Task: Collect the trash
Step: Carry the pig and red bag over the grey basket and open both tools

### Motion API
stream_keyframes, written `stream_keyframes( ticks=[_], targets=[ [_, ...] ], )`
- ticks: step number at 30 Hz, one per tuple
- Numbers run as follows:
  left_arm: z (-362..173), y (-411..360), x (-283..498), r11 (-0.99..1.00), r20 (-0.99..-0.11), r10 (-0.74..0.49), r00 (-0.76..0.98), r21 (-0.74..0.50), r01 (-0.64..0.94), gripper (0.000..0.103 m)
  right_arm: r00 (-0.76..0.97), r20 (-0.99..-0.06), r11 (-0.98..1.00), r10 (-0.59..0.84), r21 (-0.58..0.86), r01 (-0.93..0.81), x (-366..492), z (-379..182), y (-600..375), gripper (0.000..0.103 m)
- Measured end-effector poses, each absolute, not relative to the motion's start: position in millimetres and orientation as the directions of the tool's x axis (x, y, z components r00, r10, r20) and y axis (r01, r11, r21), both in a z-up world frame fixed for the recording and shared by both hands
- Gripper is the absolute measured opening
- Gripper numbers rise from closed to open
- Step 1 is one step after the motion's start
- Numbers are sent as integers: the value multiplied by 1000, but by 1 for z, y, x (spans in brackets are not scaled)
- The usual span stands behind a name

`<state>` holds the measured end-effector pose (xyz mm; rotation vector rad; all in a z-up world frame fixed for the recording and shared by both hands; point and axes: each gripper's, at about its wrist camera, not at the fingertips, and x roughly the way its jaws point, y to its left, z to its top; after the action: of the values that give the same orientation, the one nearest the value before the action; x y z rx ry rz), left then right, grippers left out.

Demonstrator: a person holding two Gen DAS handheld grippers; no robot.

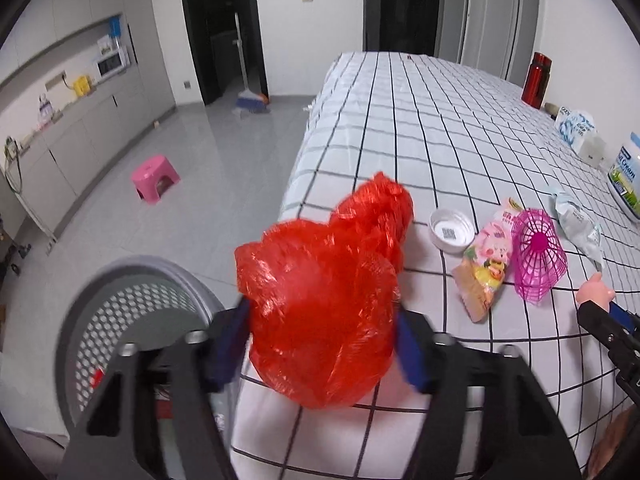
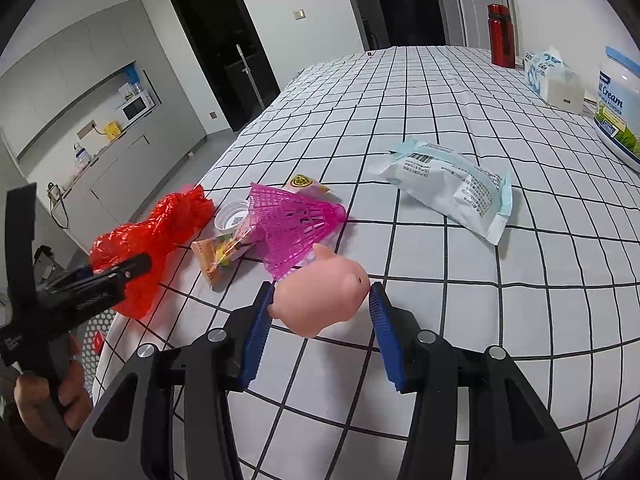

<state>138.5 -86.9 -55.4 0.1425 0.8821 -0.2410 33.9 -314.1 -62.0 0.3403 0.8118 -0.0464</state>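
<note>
1. While the left gripper (image 1: 324, 344) has its blue fingers (image 1: 230, 344) against both sides of the red plastic bag (image 1: 324, 300), grasping it, the bag lies at the counter (image 1: 420, 128) edge, above a grey perforated bin (image 1: 132, 312).
2. The right gripper (image 2: 320, 324) is clenched on a pink pig toy (image 2: 320, 300) (held over the checked cloth).
3. Near it lie a pink shuttlecock (image 2: 292, 224), a snack wrapper (image 2: 220, 256), a white cap (image 2: 232, 212) and a pale blue packet (image 2: 452, 188).

Big white tub (image 2: 618, 108), far right edge of the checked worktop (image 2: 440, 300): label reads "Cream", smaller line under it blurred, prob. "powder". White-blue packet (image 2: 448, 188) just left of the tub: barcode + small print, unreadable. White cap (image 1: 451, 229) further left: QR code inside. Tissue pack (image 2: 550, 74) behind the tub: lettering too blurred.
</note>
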Motion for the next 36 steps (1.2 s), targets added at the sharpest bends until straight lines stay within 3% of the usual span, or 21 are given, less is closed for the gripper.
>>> stream_keyframes(
  ticks=[3,6,22,36],
  targets=[
    [-57,-85,132,963,-778,-155,609,18,267,28,687,-721,944,89,280,172,32,-64,-311,47],
    [-55,-83,124,963,-775,-157,612,16,268,19,686,-723,944,87,279,174,32,-65,-309,47],
    [-29,-50,73,971,-736,-140,663,28,236,17,703,-704,965,98,241,107,21,-51,-281,47],
    [-26,28,52,990,-724,-72,686,29,135,17,694,-689,972,209,225,-69,29,-32,-181,47]
  ],
)
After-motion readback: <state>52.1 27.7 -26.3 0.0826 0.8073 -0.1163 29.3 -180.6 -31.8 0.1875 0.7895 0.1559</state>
